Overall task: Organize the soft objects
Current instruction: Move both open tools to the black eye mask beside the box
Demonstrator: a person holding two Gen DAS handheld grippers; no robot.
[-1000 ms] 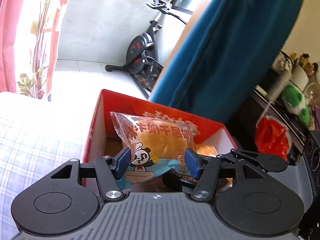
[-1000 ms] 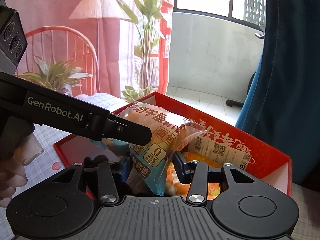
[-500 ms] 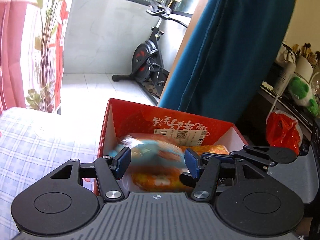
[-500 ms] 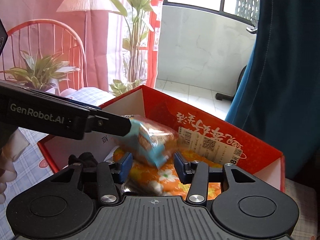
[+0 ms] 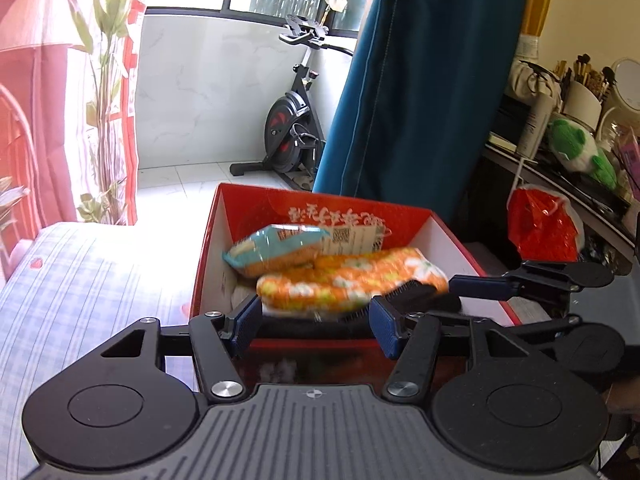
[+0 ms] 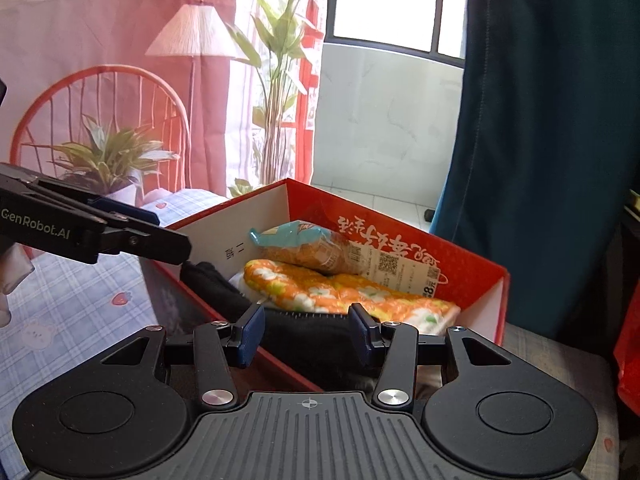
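Bright daylight comes in through a window (image 6: 396, 4) at the top of the frame, above a white wall (image 5: 208, 92) and a pale tiled floor (image 5: 176, 176). A black exercise bike (image 5: 292, 120) stands by a dark teal curtain (image 5: 424, 92). On the left, a pink curtain (image 6: 100, 20) hangs behind a floor lamp (image 6: 196, 32), a red chair (image 6: 100, 116) and green plants (image 6: 276, 52).

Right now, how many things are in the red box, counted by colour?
Teal and orange: 1, the bread packet
Orange with flowers: 1, the folded cloth
Black: 1, the cloth at the near wall
Total: 3 seen in the box; anything underneath is hidden.
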